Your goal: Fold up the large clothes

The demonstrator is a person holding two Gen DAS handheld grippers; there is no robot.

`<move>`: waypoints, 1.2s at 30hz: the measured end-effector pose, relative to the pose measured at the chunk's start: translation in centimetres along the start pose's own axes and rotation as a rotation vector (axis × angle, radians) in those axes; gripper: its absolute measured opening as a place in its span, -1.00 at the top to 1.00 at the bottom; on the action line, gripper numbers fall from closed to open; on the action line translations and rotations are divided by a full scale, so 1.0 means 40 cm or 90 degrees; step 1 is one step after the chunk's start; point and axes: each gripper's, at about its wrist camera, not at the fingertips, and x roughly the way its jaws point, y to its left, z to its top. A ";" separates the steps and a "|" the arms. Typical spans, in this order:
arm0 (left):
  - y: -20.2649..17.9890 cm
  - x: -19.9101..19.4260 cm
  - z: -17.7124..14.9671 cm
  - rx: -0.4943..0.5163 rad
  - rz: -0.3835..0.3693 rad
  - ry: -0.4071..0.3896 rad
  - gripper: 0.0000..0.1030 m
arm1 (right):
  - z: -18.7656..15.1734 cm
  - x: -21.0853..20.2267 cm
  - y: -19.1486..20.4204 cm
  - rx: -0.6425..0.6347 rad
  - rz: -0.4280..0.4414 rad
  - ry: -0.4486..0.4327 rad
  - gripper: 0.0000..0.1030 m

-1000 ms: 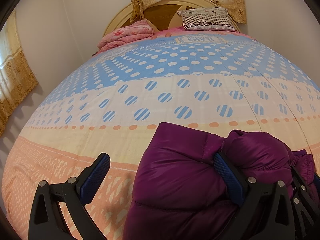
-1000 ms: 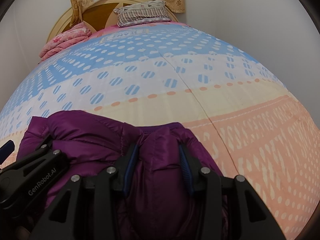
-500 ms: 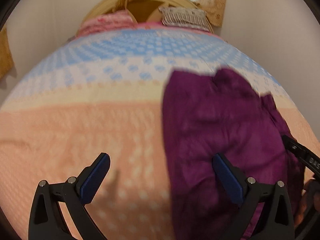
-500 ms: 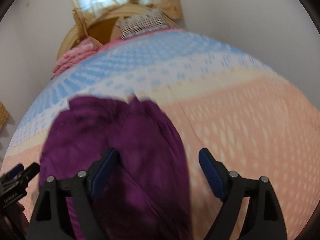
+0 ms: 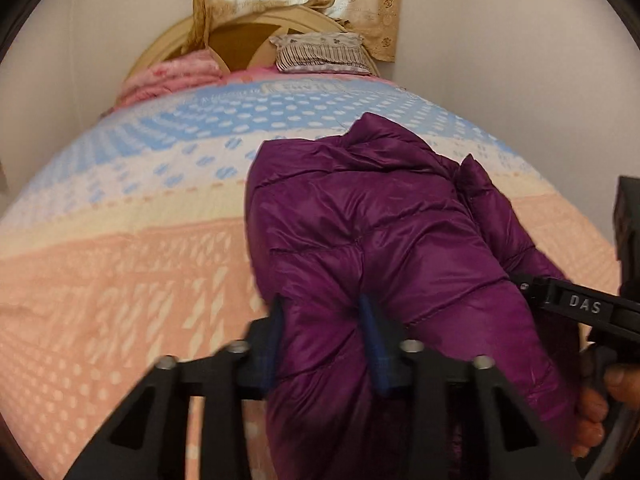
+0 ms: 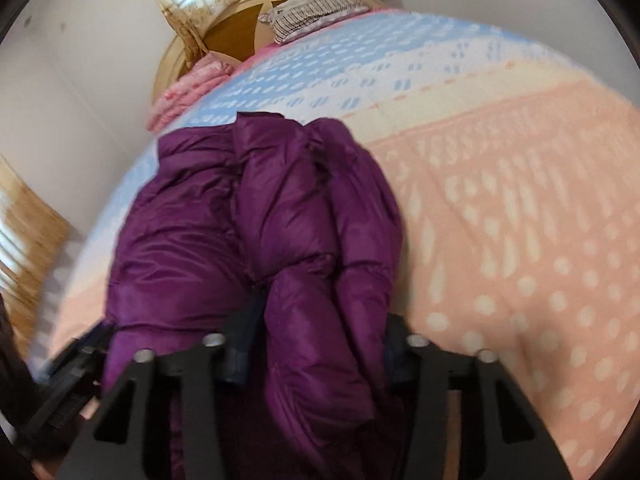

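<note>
A purple puffer jacket (image 5: 380, 240) lies folded lengthwise on the bed, running away from me; it also shows in the right wrist view (image 6: 256, 236). My left gripper (image 5: 322, 344) is shut on the jacket's near left hem, with cloth bunched between its blue pads. My right gripper (image 6: 316, 344) is shut on the jacket's near right hem. The right gripper's body (image 5: 580, 308) shows at the right edge of the left wrist view. The left gripper's body (image 6: 68, 376) shows at the lower left of the right wrist view.
The bed has a patterned cover (image 5: 120, 264) in blue, cream and peach bands. A striped pillow (image 5: 320, 54) and a pink folded blanket (image 5: 168, 80) lie at the headboard (image 5: 240, 36). Walls stand on both sides.
Both grippers let go of the far fold, drew back toward me over the jacket, and closed on its near hem. The jacket now lies stretched out flat on the bed.
</note>
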 end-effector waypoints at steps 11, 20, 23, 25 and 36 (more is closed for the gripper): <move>0.071 -0.234 0.030 0.020 0.066 -0.094 0.78 | -0.031 -0.093 0.167 -0.057 0.097 -0.059 0.60; 0.196 -0.344 -0.015 -0.011 0.122 -0.112 0.78 | -0.095 -0.103 0.323 -0.113 0.159 -0.047 0.60; 0.236 -0.360 -0.039 -0.025 0.138 -0.112 0.78 | -0.111 -0.090 0.365 -0.132 0.168 -0.036 0.60; 0.264 -0.372 -0.055 -0.038 0.148 -0.111 0.78 | -0.118 -0.079 0.388 -0.144 0.173 -0.030 0.60; 0.347 -0.407 -0.125 -0.076 0.179 -0.111 0.78 | -0.151 -0.017 0.488 -0.193 0.190 -0.001 0.60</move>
